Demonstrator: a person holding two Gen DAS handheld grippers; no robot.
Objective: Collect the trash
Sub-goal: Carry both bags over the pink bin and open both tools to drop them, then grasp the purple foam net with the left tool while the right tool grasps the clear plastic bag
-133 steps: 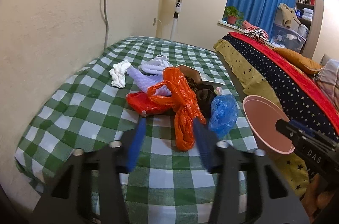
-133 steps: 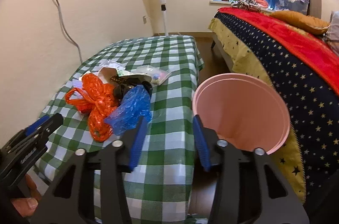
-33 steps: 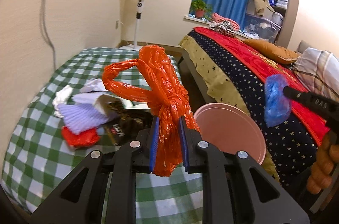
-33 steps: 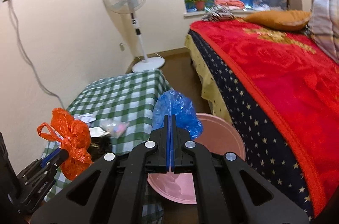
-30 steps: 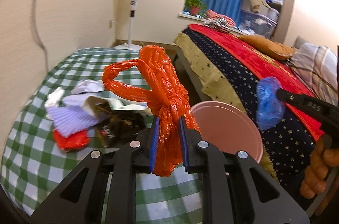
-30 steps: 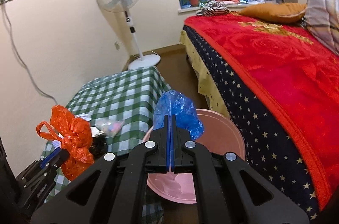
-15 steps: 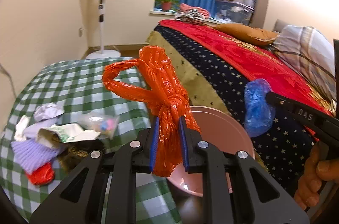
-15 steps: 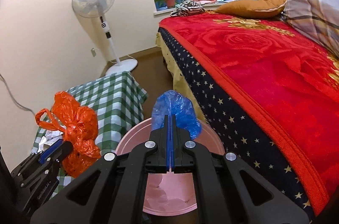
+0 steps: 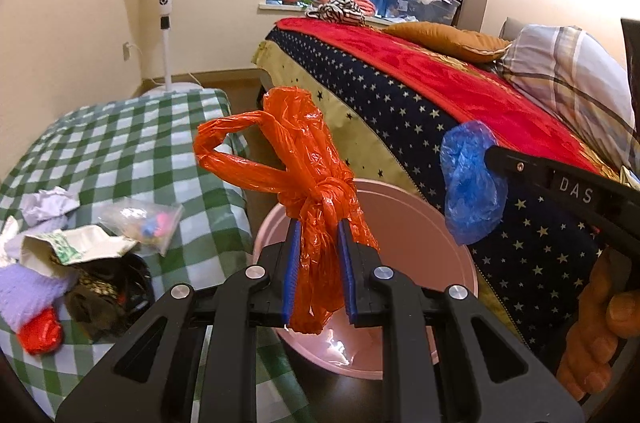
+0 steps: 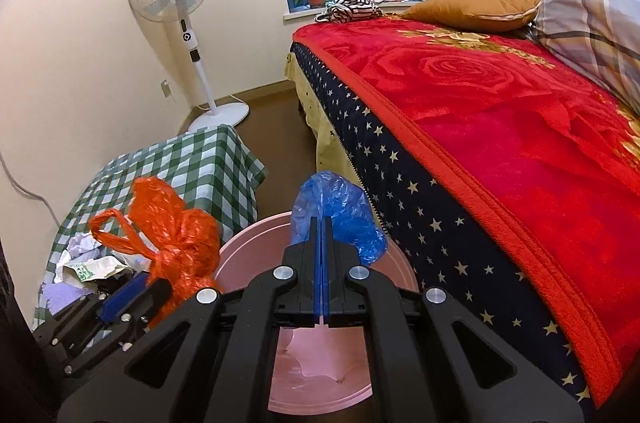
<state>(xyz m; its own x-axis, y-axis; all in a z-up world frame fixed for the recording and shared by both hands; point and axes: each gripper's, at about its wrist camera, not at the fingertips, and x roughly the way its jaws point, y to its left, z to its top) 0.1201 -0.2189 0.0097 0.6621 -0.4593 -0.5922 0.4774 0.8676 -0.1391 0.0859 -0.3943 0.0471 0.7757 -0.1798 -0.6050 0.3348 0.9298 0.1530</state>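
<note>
- Left gripper [image 9: 318, 263] clamped on knotted orange bag [image 9: 304, 183], jaws narrowly apart around it, held over the pink bin [image 9: 424, 223].
- Right gripper [image 10: 321, 265] pinched almost fully closed on blue bag [image 10: 344, 211], above the same bin [image 10: 248, 251].
- Since 4.4 s ago: both bags lifted off checked table [image 9: 120, 143]; grippers were open then.
- Left view alone shows leftover trash pile [image 9: 76, 263] and right hand [image 9: 596, 327].

Crinkled glossy plastic orange bag [image 9: 316, 191], blue bag [image 10: 340, 215], smooth pink bin [image 9: 420, 223], checked cloth [image 9: 120, 143]
</note>
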